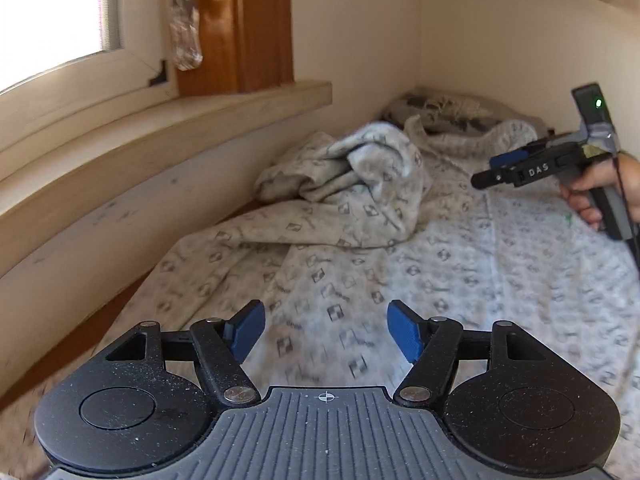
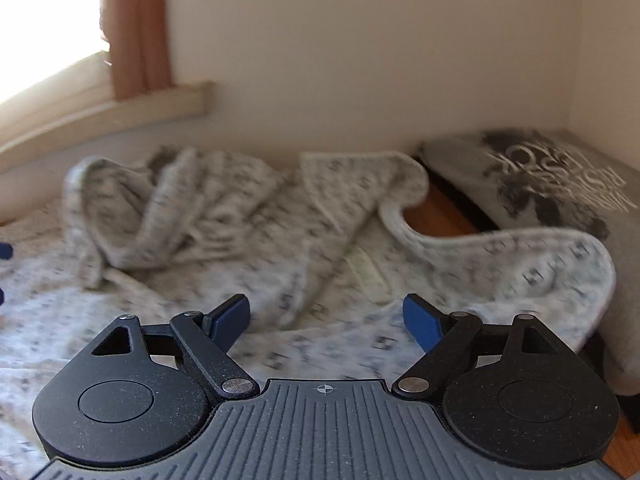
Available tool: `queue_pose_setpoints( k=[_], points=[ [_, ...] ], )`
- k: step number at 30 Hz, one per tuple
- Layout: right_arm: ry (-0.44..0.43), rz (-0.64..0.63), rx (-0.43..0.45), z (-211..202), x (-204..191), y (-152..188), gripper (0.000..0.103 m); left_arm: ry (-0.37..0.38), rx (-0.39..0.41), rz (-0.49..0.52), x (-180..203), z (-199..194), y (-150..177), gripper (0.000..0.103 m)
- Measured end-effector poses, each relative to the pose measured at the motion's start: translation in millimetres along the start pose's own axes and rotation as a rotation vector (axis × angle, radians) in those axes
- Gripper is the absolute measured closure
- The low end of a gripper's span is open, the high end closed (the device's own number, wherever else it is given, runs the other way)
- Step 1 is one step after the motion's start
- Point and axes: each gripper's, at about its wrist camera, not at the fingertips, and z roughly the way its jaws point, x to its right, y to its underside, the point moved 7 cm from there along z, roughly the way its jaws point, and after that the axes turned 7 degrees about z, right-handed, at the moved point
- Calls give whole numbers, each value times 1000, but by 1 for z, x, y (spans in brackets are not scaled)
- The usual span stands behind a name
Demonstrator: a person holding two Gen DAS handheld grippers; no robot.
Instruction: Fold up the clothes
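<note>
Honestly, the patterned garment [image 1: 360,248] lies spread out with one end bunched against the wall, so no tidy fold shows. Both the left gripper [image 1: 326,330] and right gripper [image 2: 326,318] hang empty, jaws apart. Blur hides details.

Daylight is pouring in from the window [image 1: 48,12] at upper left, blowing out to white glare in both views. The wall [image 2: 360,60] is glowing evenly, with soft shadows. Fisheye distortion is bending the sill [image 1: 160,128]. Motion blur is smearing the garment [image 2: 240,216], worst in the right wrist view.
</note>
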Motion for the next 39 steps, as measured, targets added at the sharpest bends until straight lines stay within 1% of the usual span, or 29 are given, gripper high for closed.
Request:
queue_pose_setpoints(
  k=[1, 4, 9, 11, 17, 21, 24, 26, 28, 30, 31, 33, 34, 35, 37, 39],
  points=[
    [0, 5, -13, 1, 1, 2, 19, -4, -13, 7, -1, 5, 0, 32],
    [11, 4, -22, 6, 4, 2, 18, 25, -8, -8, -8, 10, 6, 32],
    [22, 2, -29, 13, 6, -2, 12, 20, -2, -26, -21, 12, 8, 31],
    [27, 2, -29, 13, 6, -3, 11, 18, -4, -26, -25, 13, 8, 30],
    [59, 28, -25, 3, 12, 3, 11, 70, -3, 1, -31, 18, 6, 25],
    [68, 37, -24, 0, 16, 5, 9, 74, -4, 10, -34, 21, 5, 24],
    [70, 36, -25, 1, 16, 5, 8, 59, -5, 4, -36, 20, 6, 24],
    [72, 36, -26, 2, 16, 4, 8, 17, -10, -18, -37, 17, 8, 24],
    [74, 36, -26, 3, 16, 4, 8, -19, -11, -32, -35, 3, 11, 26],
    [75, 36, -27, 4, 16, 3, 8, -46, -10, -43, -29, -17, 19, 29],
    [75, 36, -27, 4, 16, 3, 8, -56, -9, -52, -26, -29, 24, 34],
    [75, 36, -27, 3, 16, 3, 8, -56, -7, -95, -20, -56, 37, 51],
    [75, 36, -27, 3, 16, 3, 8, -54, -4, -119, -16, -69, 45, 64],
    [75, 36, -27, 4, 16, 3, 8, -52, -1, -144, -12, -83, 52, 71],
    [75, 36, -27, 4, 16, 3, 8, -43, 3, -190, -1, -109, 68, 79],
    [75, 34, -27, 3, 16, 3, 8, -28, 5, -231, 11, -133, 85, 80]
  ],
)
